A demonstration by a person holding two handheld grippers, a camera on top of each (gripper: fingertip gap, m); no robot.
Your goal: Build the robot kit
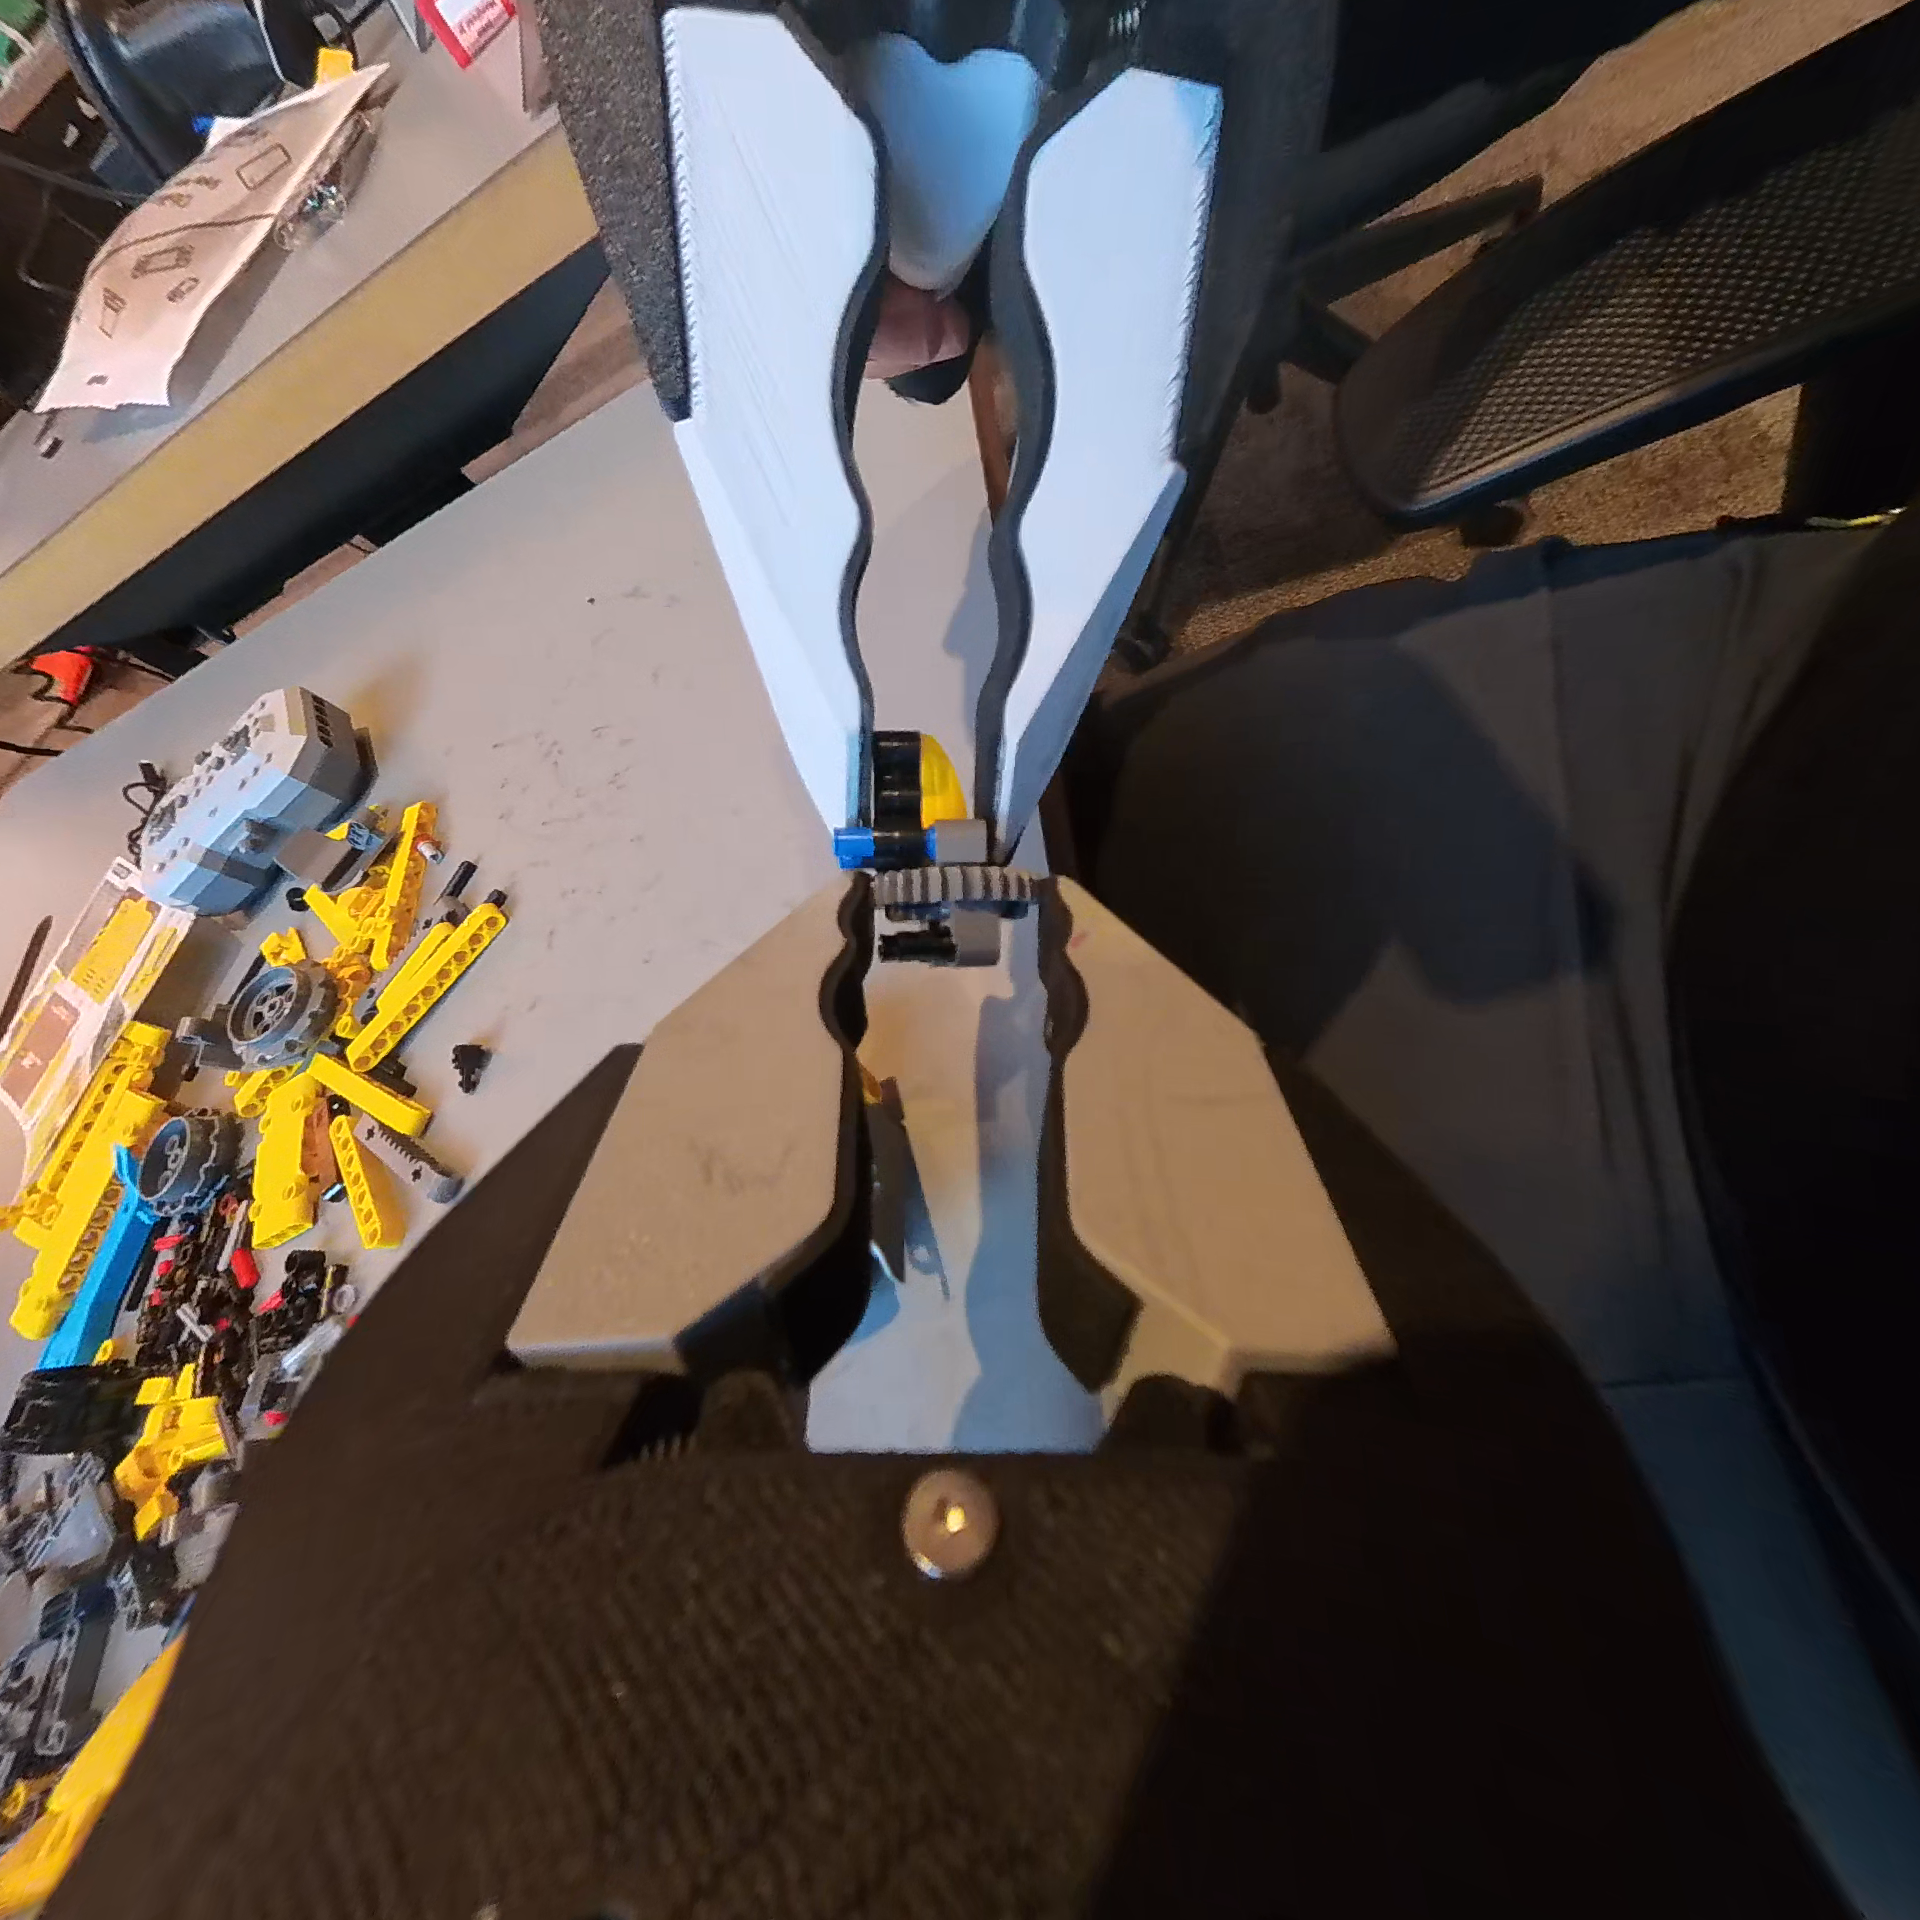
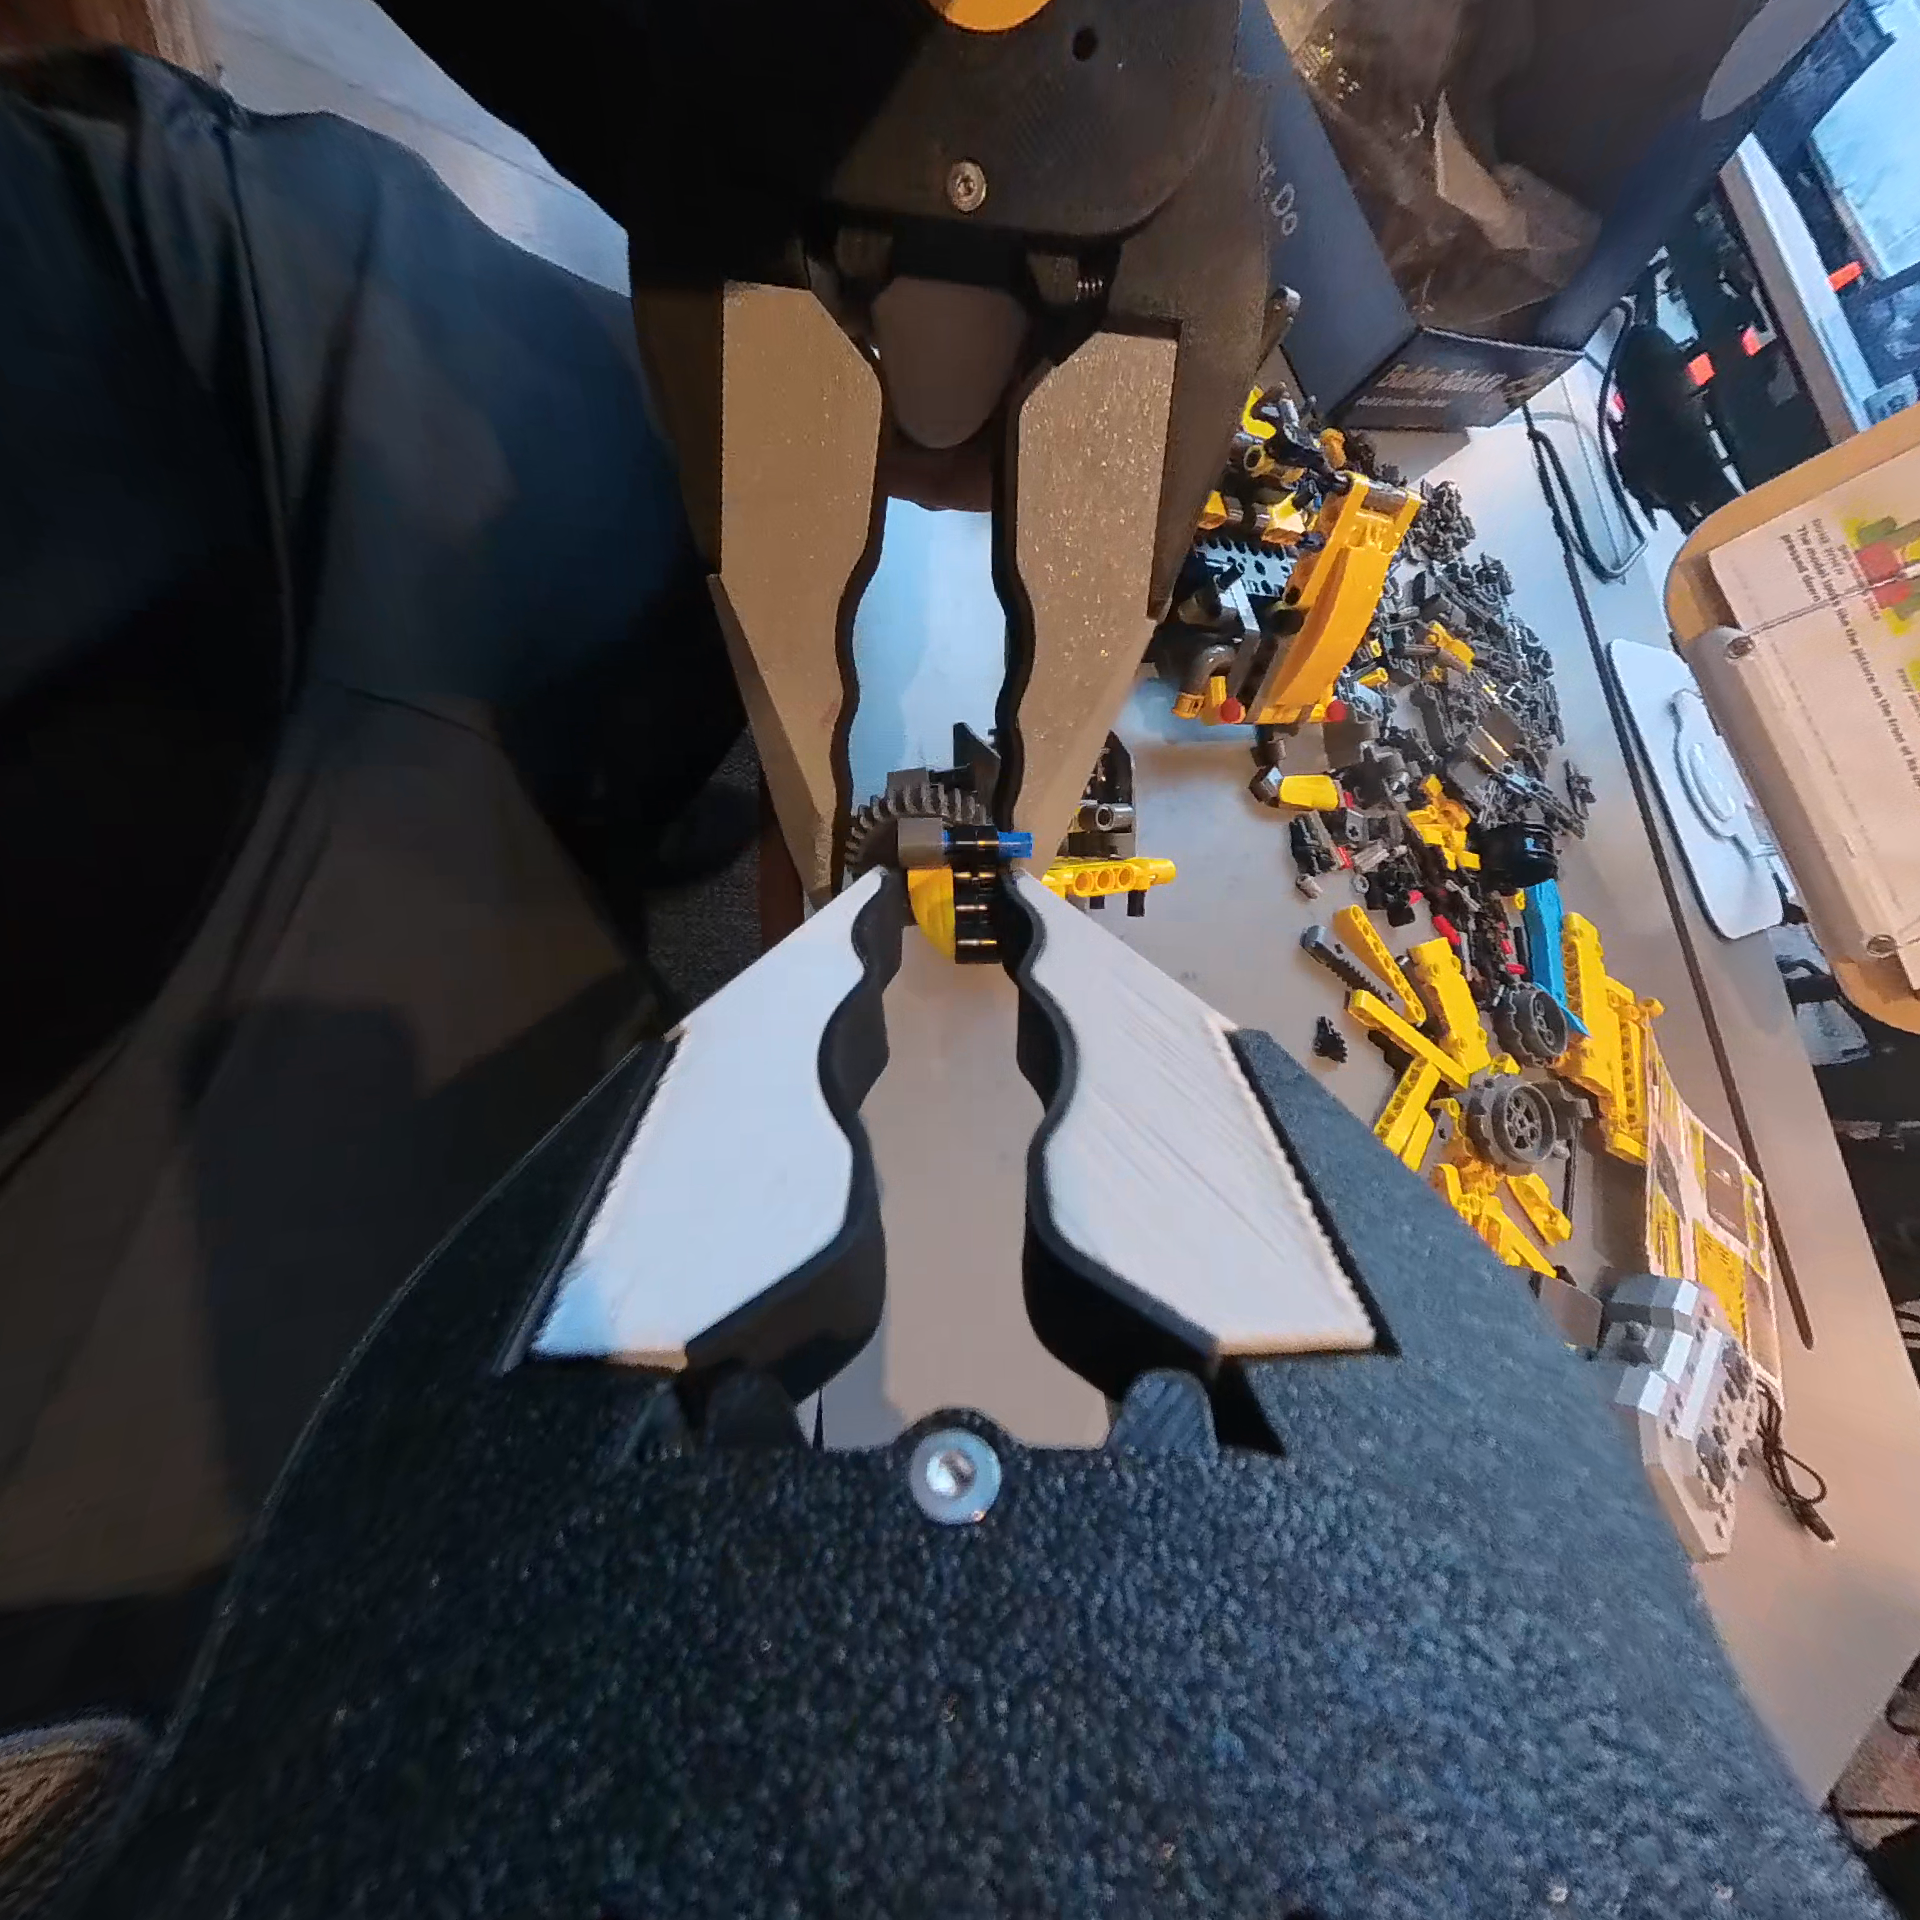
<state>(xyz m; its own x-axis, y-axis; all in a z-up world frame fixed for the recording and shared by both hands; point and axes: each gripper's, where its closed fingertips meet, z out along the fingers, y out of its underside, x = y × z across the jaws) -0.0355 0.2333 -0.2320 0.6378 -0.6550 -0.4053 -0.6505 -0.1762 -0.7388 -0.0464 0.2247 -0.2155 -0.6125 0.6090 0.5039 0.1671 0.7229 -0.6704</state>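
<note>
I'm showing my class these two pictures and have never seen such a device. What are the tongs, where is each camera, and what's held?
A person holds two hand-held tongs, each carrying a camera that looks along its fingers. The left view shows the grey left gripper below and the white one opposite; the right view shows the white right gripper from behind. Tip to tip, the left grips a grey gear and the right a black-and-yellow wheel, parts of one small assembly. Loose yellow bricks lie on the grey table.

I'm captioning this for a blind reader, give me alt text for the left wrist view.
Two grippers meet tip to tip above a grey table: the left gripper grips a grey gear, the right gripper a black and yellow wheel. Loose yellow building pieces lie at left.
</note>
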